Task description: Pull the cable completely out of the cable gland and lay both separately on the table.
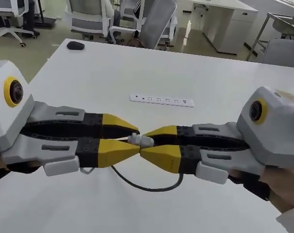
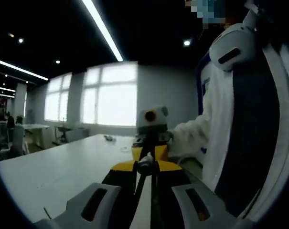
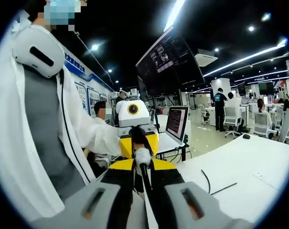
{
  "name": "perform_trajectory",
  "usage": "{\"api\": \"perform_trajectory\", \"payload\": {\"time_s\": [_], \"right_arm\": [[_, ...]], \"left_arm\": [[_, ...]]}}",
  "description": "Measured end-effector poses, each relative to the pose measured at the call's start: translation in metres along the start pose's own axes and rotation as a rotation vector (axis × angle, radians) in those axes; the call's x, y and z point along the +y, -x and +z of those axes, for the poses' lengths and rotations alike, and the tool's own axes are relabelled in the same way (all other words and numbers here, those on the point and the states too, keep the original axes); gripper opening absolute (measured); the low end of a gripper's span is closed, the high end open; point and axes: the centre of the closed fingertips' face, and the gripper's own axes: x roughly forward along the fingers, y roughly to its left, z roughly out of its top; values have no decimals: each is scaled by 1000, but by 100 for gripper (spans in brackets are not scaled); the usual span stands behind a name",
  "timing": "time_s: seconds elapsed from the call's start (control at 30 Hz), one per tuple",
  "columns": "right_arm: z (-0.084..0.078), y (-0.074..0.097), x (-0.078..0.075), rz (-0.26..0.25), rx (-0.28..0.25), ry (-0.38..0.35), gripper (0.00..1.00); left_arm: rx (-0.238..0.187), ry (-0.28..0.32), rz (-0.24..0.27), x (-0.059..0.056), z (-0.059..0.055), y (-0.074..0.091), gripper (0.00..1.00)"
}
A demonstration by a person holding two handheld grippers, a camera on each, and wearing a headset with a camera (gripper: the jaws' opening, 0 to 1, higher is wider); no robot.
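Note:
My two grippers meet tip to tip above the white table (image 1: pixel 88 82). Between the tips sits the small grey cable gland (image 1: pixel 141 141). My left gripper (image 1: pixel 135 139) comes in from the left and is shut on the gland's end. Facing it, my right gripper (image 1: pixel 147 142) is shut on the black cable (image 1: pixel 147 188) right beside the gland. Below both grippers the cable hangs in a loose loop down to the table. The gland (image 2: pixel 145 163) shows at the tips in the left gripper view, and the gland (image 3: pixel 143 156) likewise in the right gripper view.
A white power strip (image 1: pixel 161 101) lies across the table's middle beyond the grippers. A black mouse (image 1: pixel 75 45) rests near the far left edge. Office chairs (image 1: pixel 91 17) stand behind the table. A laptop (image 3: pixel 175 125) sits on a neighbouring desk.

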Motion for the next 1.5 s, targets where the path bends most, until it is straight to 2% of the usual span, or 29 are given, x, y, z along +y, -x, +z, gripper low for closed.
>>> {"api": "perform_trajectory", "payload": {"time_s": [0.03,0.07,0.1,0.13,0.17,0.27,0.3,0.4,0.5,0.53,0.57,0.6,0.63,0.67,0.7,0.8,0.87,0.9,1.0,1.03,1.07,1.1,1.17,1.23,1.3,1.37,1.43,1.5], "right_arm": [[0,0,0,4,2,0,11],[0,0,0,5,4,12,11],[0,0,0,7,8,42,11],[-1,-1,1,12,15,70,11],[-1,-1,1,8,17,84,11],[-1,-1,0,1,24,114,11],[-1,-2,-1,-6,31,151,11],[-2,-1,-2,-16,36,200,11],[1,-1,-1,-13,38,274,11],[2,-1,0,-16,37,287,11],[3,-2,0,-17,38,312,11],[3,-2,0,-19,38,332,11],[4,-2,0,-24,48,411,11],[2,-3,2,-15,53,416,11],[2,-4,3,-12,57,422,11],[2,-4,3,-7,52,435,11],[1,-5,3,-9,49,449,11],[1,-6,2,-12,48,445,11],[-1,-4,-5,-20,44,312,12],[-2,-3,-5,-20,44,292,13],[-2,-1,-6,-11,36,222,16],[-2,1,-6,-7,24,161,19],[2,5,-10,-5,-26,34,22],[11,7,-12,4,-97,-120,17],[10,5,-14,10,-104,-191,15],[13,3,-11,35,-109,-230,20],[17,1,-9,47,-129,-242,20],[17,2,-12,27,-130,-231,15]], "left_arm": [[-5,-38,-11,-1,1,0,17],[-3,-43,-10,-1,0,-1,17],[0,-31,-10,0,0,-1,17],[10,16,-22,-1,-1,-2,17],[9,38,-20,0,-1,-3,17],[26,44,-14,3,-2,-2,17],[33,49,-13,4,-2,-2,17],[47,56,-11,5,-4,-2,18],[42,111,-20,5,-3,-1,18],[40,140,-21,5,-2,-1,18],[47,204,-26,4,-3,0,18],[53,222,-28,4,-4,0,18],[55,261,-38,6,-5,1,17],[55,267,-52,6,-5,2,17],[64,298,-61,5,-7,2,17],[60,306,-66,2,-6,-2,17],[58,365,-74,2,-6,-1,16],[55,358,-70,4,-7,0,16],[42,307,-43,7,-9,1,16],[39,288,-31,9,-9,2,15],[35,261,-15,12,-9,3,15],[28,204,-3,14,-7,6,15],[17,154,-3,12,-3,8,15],[8,75,1,11,2,7,15],[17,31,3,11,2,7,15],[23,9,0,10,2,6,15],[22,5,-4,11,1,5,15],[13,-5,-13,9,3,4,15]]}}
